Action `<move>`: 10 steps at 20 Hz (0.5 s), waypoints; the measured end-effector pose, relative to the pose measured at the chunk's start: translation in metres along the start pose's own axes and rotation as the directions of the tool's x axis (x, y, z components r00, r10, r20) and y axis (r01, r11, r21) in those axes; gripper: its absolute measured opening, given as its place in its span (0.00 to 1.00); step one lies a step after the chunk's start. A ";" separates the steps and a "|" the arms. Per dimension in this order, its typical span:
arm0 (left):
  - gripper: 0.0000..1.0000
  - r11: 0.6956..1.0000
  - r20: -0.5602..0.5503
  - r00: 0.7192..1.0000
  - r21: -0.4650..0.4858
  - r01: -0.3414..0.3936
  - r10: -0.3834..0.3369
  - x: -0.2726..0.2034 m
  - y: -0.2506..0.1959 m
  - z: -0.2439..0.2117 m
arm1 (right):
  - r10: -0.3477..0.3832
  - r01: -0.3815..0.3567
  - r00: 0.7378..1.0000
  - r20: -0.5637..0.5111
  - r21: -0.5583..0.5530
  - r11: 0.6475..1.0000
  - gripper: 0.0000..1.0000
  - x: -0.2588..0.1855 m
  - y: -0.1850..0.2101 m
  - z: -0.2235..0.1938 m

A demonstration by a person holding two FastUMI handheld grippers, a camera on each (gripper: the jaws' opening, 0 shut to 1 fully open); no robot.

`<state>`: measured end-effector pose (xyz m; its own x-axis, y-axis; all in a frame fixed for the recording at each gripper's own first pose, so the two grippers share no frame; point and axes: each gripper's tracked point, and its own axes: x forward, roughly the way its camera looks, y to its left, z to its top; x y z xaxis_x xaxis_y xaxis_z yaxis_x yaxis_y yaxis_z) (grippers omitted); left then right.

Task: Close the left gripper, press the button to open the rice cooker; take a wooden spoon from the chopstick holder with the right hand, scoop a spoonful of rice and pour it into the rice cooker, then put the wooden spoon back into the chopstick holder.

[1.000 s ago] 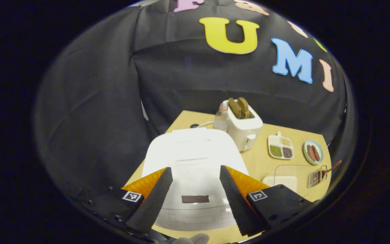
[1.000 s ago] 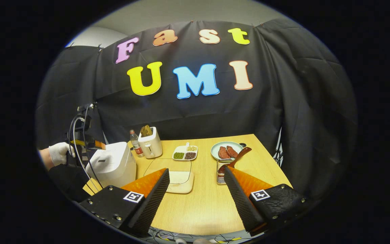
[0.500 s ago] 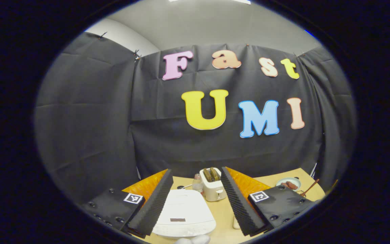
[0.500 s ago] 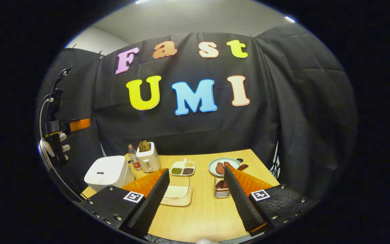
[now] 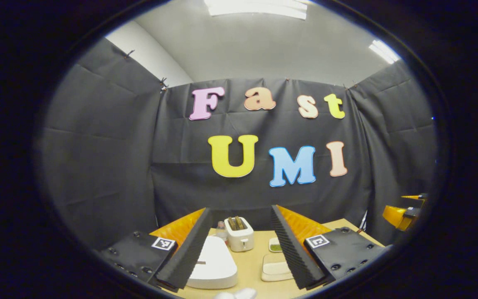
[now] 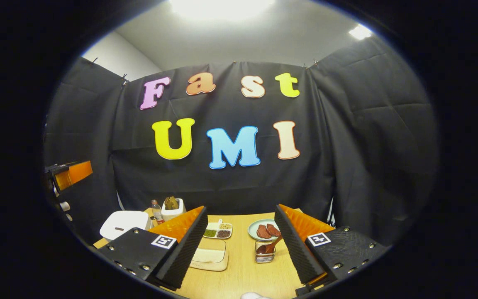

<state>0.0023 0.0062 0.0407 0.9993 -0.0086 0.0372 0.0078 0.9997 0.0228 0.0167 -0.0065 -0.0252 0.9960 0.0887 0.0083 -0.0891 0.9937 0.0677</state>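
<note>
We hold the left gripper (image 5: 239,253) high, fingers spread, with the closed rice cooker (image 5: 214,263) below between them and the toaster (image 5: 239,239) beyond. Our right gripper (image 6: 239,249) is likewise spread wide; ahead between its fingers stands the chopstick holder (image 6: 264,253) with the wooden spoon (image 6: 269,247) inside.

Bare table (image 6: 245,270) is lying open ahead of the right gripper (image 6: 239,249), with the lidded rice tray (image 6: 210,256) flanking its left, the chopstick holder (image 6: 264,251) its right, and the rice cooker (image 6: 123,223), bottle (image 6: 155,211) and toaster (image 6: 172,207) crowding the far-left corner.
</note>
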 end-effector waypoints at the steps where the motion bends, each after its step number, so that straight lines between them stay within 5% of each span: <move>1: 1.00 1.000 -0.001 1.000 -0.002 0.001 -0.001 -0.003 -0.002 0.000 | 0.001 -0.001 1.000 0.004 0.002 1.000 0.99 -0.001 0.001 0.002; 10: 1.00 1.000 0.000 1.000 0.002 -0.011 0.011 -0.009 0.004 0.003 | 0.009 -0.009 1.000 0.029 0.009 1.000 0.99 -0.001 0.003 0.019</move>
<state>-0.0071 0.0097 0.0431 0.9993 0.0029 0.0370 -0.0038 0.9997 0.0246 0.0158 -0.0051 -0.0059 0.9947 0.0955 0.0379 -0.0982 0.9922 0.0766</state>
